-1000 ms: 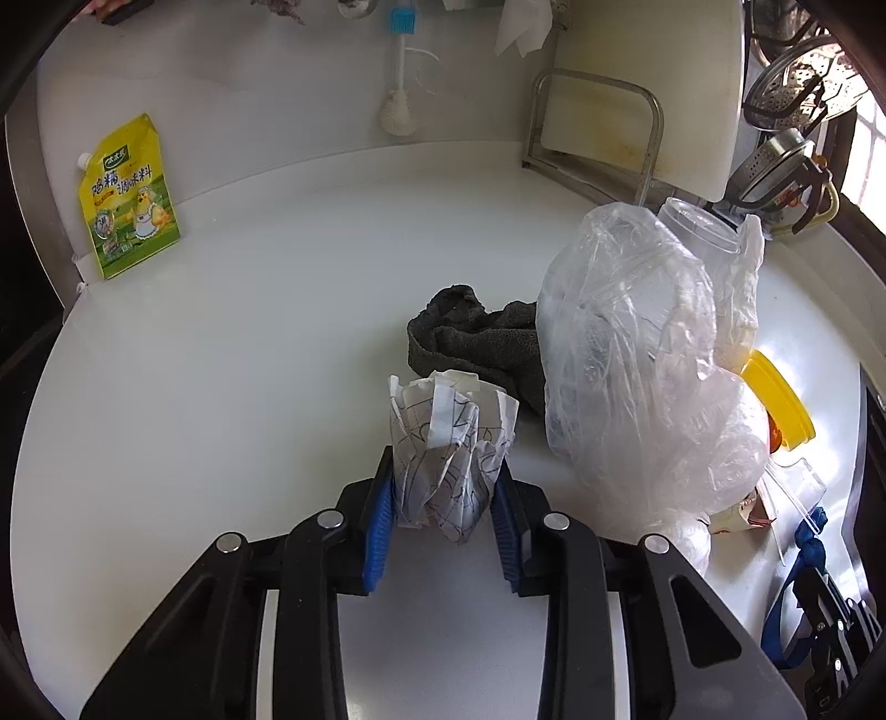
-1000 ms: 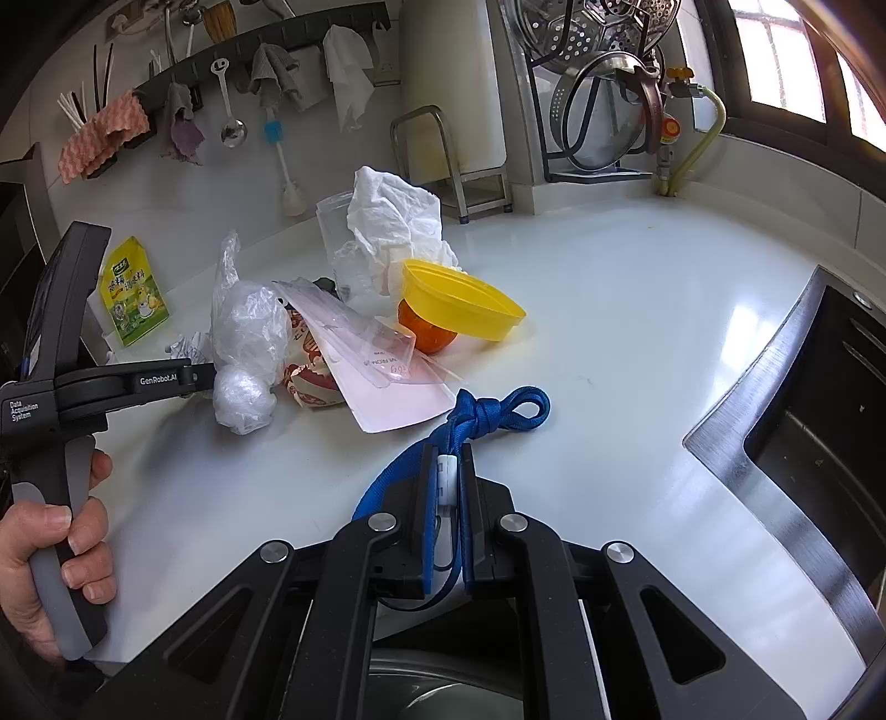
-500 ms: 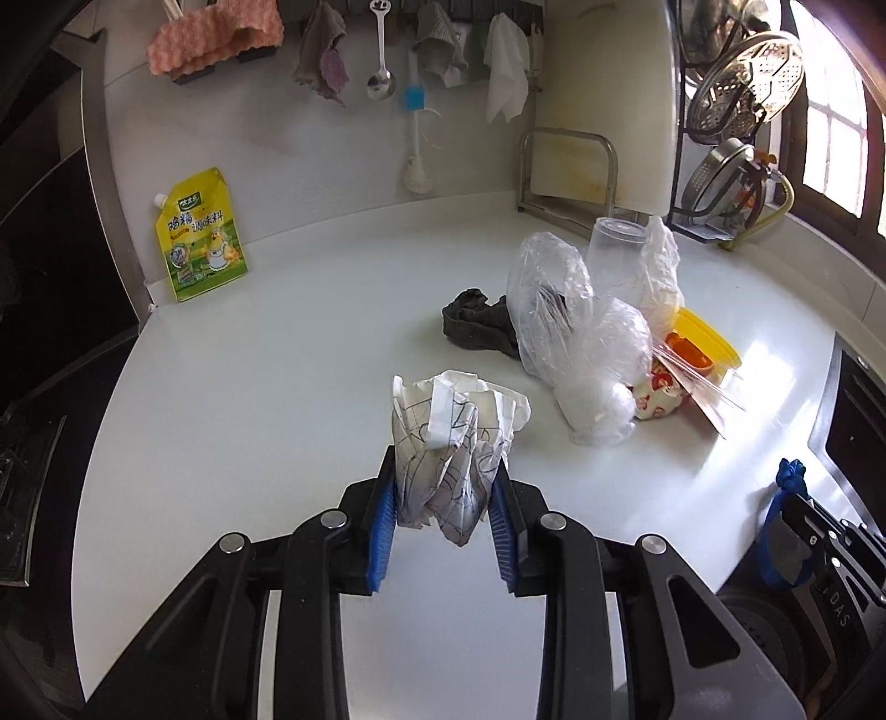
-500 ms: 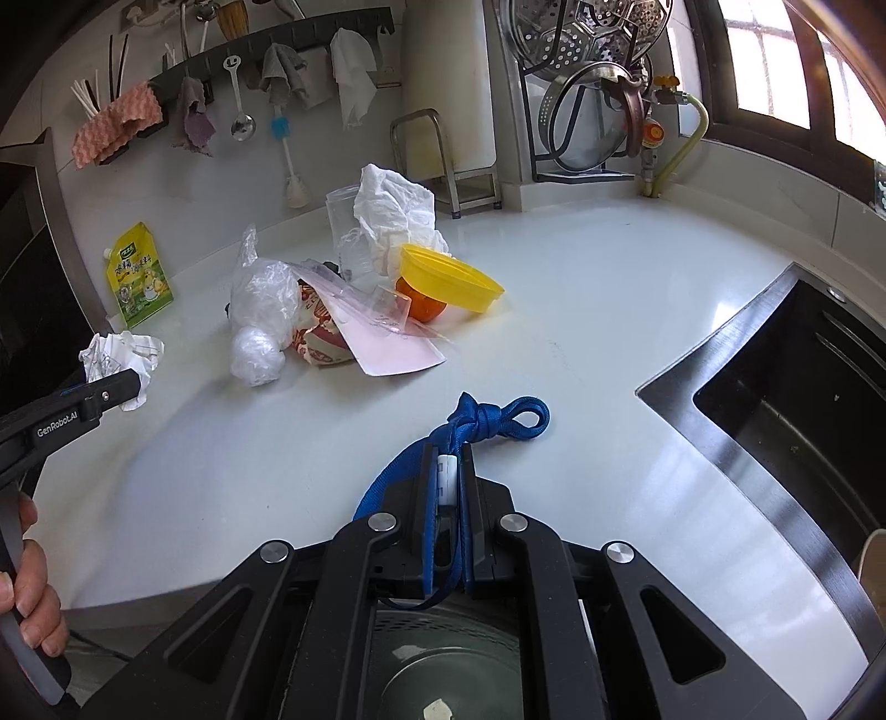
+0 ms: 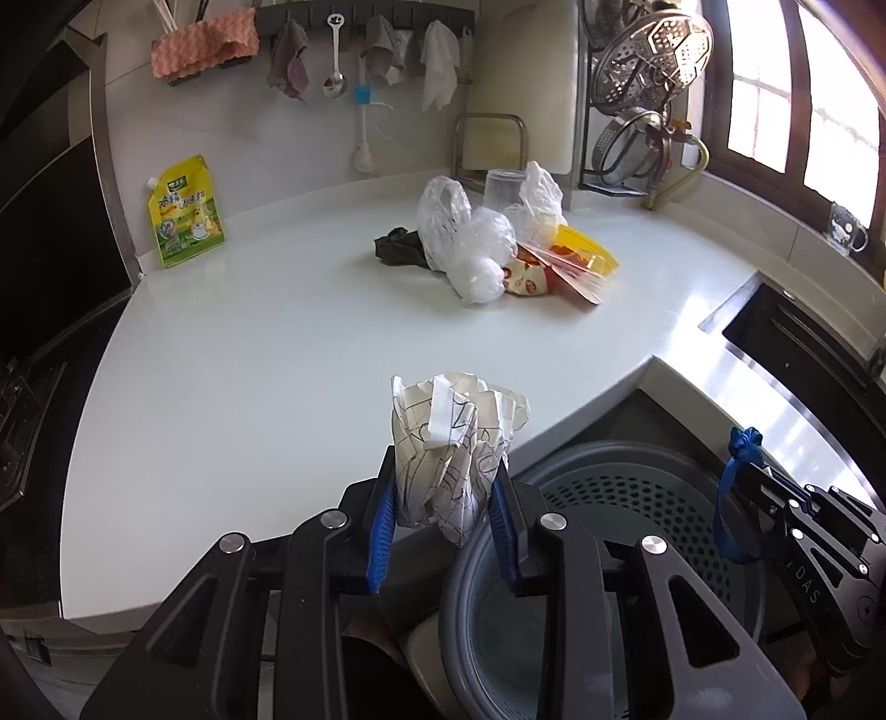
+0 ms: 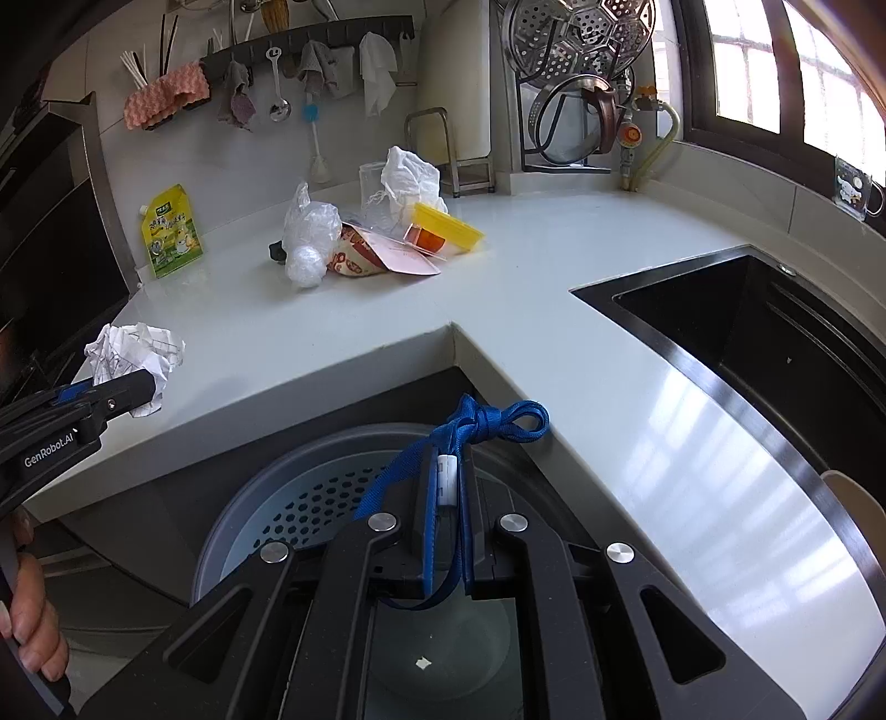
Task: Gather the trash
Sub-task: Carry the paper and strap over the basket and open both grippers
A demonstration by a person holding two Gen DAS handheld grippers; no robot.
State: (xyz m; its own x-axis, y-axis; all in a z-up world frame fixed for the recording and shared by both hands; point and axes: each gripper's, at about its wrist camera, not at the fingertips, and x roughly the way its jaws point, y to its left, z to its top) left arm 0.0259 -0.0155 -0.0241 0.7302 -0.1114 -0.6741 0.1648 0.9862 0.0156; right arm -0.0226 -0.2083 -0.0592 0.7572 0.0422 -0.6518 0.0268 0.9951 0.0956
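Note:
My left gripper [image 5: 443, 498] is shut on a crumpled white paper ball with black lines [image 5: 451, 443] and holds it over the counter's front edge, beside a grey perforated trash bin [image 5: 626, 487]. The paper ball also shows in the right wrist view [image 6: 135, 349]. My right gripper [image 6: 448, 476] is shut on a blue strap with a knot [image 6: 487, 421] and hangs over the bin [image 6: 310, 487]. A pile of trash stays on the counter: clear plastic bags [image 5: 465, 243], a yellow lid [image 5: 587, 249], a printed wrapper [image 5: 526, 277].
A dark cloth [image 5: 398, 249] lies left of the pile. A yellow-green pouch [image 5: 183, 219] leans on the back wall. A black sink [image 6: 775, 343] is sunk in the counter at right. Utensils and cloths hang on a wall rail [image 5: 332, 33]. A steamer rack [image 5: 648, 61] stands at the back right.
My left gripper has pulled back from the trash pile with the paper ball, to the counter's front edge over the bin. My right gripper has also drawn back over the bin with the strap.

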